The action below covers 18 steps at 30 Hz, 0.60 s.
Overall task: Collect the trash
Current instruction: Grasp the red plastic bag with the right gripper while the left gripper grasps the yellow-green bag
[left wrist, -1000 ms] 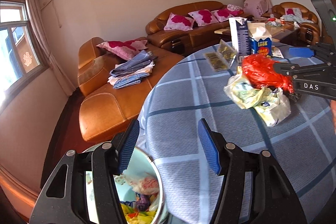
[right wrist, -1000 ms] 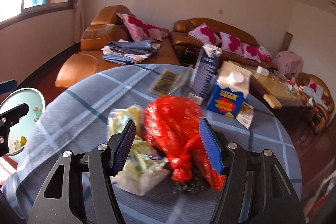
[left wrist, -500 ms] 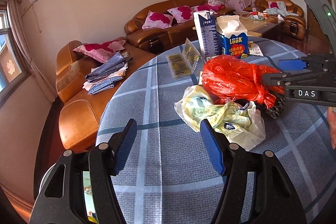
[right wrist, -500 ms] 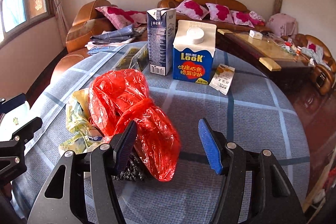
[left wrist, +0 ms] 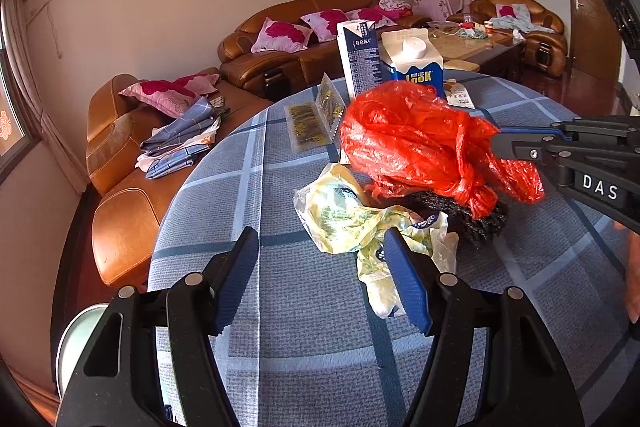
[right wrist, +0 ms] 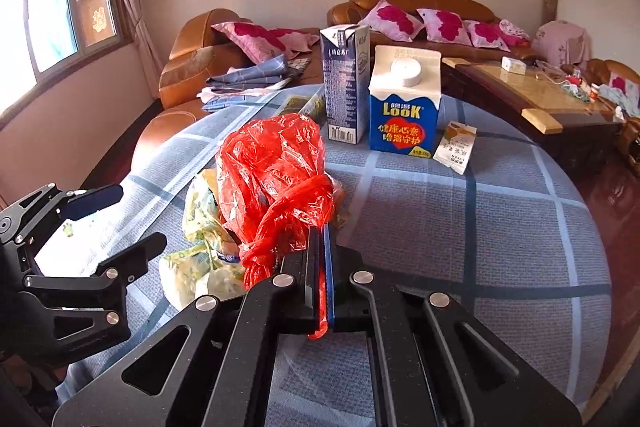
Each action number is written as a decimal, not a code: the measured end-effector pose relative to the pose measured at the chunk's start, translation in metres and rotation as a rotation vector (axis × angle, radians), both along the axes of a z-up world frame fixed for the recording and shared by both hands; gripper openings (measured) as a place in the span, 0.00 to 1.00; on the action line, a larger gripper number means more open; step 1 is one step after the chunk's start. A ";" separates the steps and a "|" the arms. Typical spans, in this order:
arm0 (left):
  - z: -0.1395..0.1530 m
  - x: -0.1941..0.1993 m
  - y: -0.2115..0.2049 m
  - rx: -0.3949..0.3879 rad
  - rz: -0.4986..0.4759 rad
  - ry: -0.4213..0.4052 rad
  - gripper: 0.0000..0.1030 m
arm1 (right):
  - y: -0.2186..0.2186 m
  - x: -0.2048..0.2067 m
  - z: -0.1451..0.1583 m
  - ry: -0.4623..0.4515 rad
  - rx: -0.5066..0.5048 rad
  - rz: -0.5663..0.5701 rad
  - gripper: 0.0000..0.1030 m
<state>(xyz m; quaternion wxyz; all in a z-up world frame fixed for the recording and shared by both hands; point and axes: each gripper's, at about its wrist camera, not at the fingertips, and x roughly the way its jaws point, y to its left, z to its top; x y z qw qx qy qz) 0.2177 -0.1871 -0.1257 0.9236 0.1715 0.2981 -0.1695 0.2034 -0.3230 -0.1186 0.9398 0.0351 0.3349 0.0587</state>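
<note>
From the left wrist, the left gripper point(left wrist: 320, 267), jaws apart and empty, now faces the yellow bag point(left wrist: 352, 219) mid-tabletop instead of the bin. From the right wrist, the right gripper point(right wrist: 322, 239), earlier open, is clamped on the red bag point(right wrist: 276, 171).

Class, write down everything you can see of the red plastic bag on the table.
The red plastic bag is thin, crinkled, translucent film, bulging with contents that cannot be made out. Its neck is knotted, and loose tails hang below the knot. It lies tilted on the blue checked tablecloth, leaning on a yellow-green bag and over a dark, bristly thing. The right claw is shut on the film by the knot. Two cartons stand behind it.
</note>
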 end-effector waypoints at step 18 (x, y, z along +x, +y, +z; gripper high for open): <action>-0.028 0.011 -0.039 0.048 -0.101 0.160 0.28 | -0.038 -0.028 0.001 -0.063 -0.058 -0.191 0.03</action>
